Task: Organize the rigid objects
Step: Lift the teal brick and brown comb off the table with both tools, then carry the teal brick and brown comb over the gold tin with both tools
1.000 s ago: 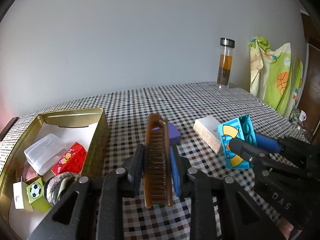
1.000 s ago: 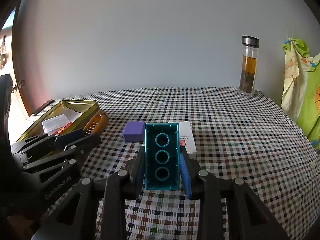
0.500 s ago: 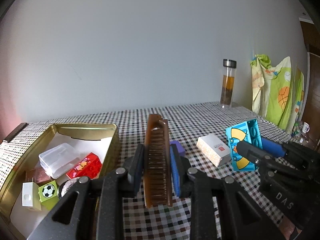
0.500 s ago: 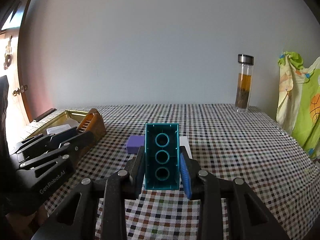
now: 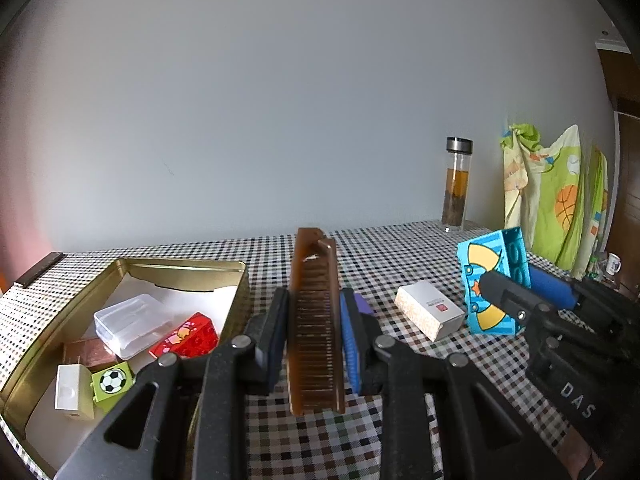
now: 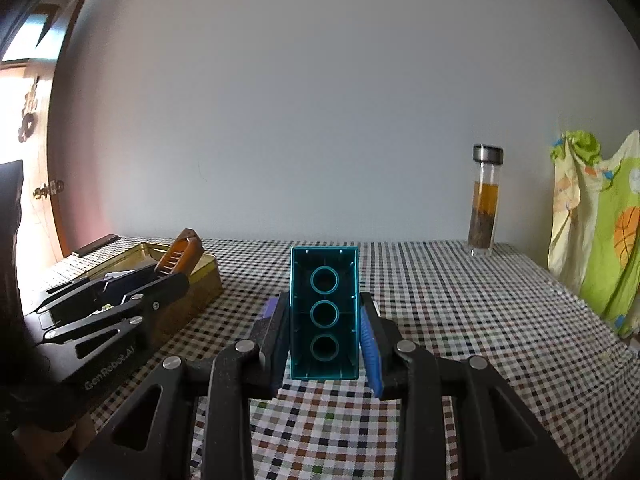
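Observation:
My left gripper [image 5: 314, 320] is shut on a brown comb [image 5: 316, 320] and holds it on edge above the checked table, just right of the gold tin [image 5: 176, 268]. The tin holds a clear plastic box [image 5: 132, 318], a red brick [image 5: 186, 338], a football cube [image 5: 112, 380] and a white cube [image 5: 72, 390]. My right gripper [image 6: 325, 320] is shut on a teal toy brick [image 6: 324, 312], hollow underside toward the camera; the brick also shows in the left wrist view [image 5: 494, 280]. A purple block [image 5: 362, 304] is mostly hidden behind my left fingers.
A small white box [image 5: 430, 312] lies on the checked tablecloth [image 6: 460, 300] between the grippers. A glass bottle of tea [image 6: 485, 200] stands at the back right by the wall. Patterned cloth [image 6: 600, 220] hangs at the right edge.
Both grippers have risen and tilted up with their loads, so the table looks lower and flatter. The left gripper has drifted nearer the tin. Grips unchanged.

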{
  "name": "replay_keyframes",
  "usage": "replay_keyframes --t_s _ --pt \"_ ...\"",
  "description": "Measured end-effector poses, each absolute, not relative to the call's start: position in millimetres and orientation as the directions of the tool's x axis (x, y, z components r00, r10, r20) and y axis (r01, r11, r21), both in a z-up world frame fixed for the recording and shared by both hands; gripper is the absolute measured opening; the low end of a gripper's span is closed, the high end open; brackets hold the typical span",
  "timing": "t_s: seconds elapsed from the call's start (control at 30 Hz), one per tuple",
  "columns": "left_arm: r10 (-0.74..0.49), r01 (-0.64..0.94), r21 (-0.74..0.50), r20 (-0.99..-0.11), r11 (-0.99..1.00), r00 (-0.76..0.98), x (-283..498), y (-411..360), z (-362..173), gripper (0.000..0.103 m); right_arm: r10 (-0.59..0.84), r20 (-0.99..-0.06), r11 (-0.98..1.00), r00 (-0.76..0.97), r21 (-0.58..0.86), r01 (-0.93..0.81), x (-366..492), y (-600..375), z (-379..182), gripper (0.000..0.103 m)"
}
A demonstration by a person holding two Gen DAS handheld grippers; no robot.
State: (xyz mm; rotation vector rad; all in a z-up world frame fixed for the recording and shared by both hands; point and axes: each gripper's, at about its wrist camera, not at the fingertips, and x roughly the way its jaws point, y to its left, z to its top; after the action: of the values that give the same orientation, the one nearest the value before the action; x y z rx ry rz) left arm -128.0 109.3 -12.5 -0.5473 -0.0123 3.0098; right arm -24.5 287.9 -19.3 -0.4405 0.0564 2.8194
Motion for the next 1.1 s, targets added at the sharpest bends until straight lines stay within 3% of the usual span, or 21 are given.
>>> replay_keyframes --t_s 0.37,1.1 --pt "0.066 -0.059 -0.034 -0.302 -0.998 -0.951 -112.1 101.9 -9.4 0.024 0.256 -0.26 -0.964 -0.931 0.005 -0.267 -21.3 278.7 -14.2 0.034" --pt "0.067 -0.051 -0.064 -0.275 -0.997 -0.959 -99.4 88.7 -7.1 0.024 0.2 -0.261 -0.977 -0.944 0.024 -0.214 -29.0 254.9 -13.6 0.034"
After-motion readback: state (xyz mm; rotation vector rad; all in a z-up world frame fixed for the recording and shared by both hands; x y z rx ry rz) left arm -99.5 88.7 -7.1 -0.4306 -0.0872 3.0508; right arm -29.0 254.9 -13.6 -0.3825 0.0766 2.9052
